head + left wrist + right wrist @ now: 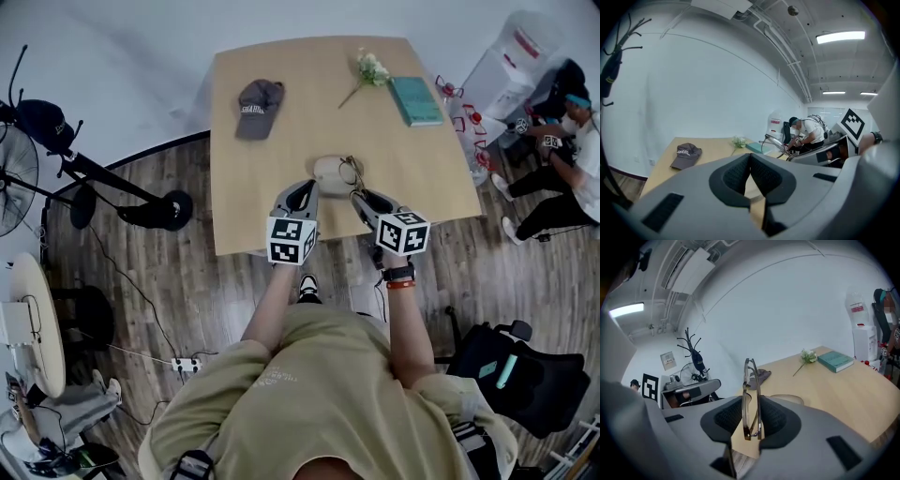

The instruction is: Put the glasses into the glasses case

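Note:
The metal-framed glasses (752, 394) are folded and stand on edge between the pads of my right gripper (752, 414), which is shut on them. From the head view the glasses (352, 172) hang over the near middle of the wooden table (272, 178), just right of the pale oval glasses case (328, 174). The case (787, 400) shows as a beige dome just beyond the right jaws. My left gripper (302, 195) points at the case's near left side; its pads (740, 173) meet with nothing between them. The left gripper view also catches the glasses (772, 140).
A grey cap (258, 106), a small flower sprig (367, 70) and a teal book (415, 99) lie on the far half of the table. A person (567, 159) sits on the floor at right beside a water dispenser (511, 56). A fan (19, 169) stands at left.

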The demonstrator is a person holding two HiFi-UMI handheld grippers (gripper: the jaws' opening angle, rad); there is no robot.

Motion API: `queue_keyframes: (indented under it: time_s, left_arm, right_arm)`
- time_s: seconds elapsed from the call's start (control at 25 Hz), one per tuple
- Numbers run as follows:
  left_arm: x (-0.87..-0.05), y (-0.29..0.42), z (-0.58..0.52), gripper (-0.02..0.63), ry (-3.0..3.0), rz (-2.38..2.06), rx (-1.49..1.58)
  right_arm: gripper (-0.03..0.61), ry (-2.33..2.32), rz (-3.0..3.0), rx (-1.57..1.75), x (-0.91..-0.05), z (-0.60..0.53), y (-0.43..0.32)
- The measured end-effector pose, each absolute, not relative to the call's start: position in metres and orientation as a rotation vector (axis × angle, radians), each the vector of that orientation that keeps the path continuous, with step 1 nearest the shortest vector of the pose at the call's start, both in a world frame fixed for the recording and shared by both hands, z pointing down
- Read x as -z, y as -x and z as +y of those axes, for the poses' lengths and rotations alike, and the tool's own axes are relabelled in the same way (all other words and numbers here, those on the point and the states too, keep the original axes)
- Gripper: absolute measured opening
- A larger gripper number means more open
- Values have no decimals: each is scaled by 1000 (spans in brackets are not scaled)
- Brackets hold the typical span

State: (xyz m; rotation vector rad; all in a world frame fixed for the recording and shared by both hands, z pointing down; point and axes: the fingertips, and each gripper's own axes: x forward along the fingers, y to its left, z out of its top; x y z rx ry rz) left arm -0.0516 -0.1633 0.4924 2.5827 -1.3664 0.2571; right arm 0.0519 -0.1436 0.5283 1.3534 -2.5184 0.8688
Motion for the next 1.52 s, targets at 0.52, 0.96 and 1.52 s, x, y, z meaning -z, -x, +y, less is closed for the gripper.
queue_keyframes:
  time_s: [0.52, 0.96, 1.52]
  left_arm:
    - [-547, 57, -216, 23, -2562, -1206, -293]
    - [-577, 45, -271, 23, -2475, -1206, -344]
    - [-602, 48, -307, 23, -2401, -1207, -396]
  right_arm:
    - [126, -1259, -2377, -992, -591, -201, -54]
    - [127, -987, -2388, -1062, -626, -247, -58]
    - [127, -599, -2282, -941, -674, -285, -57]
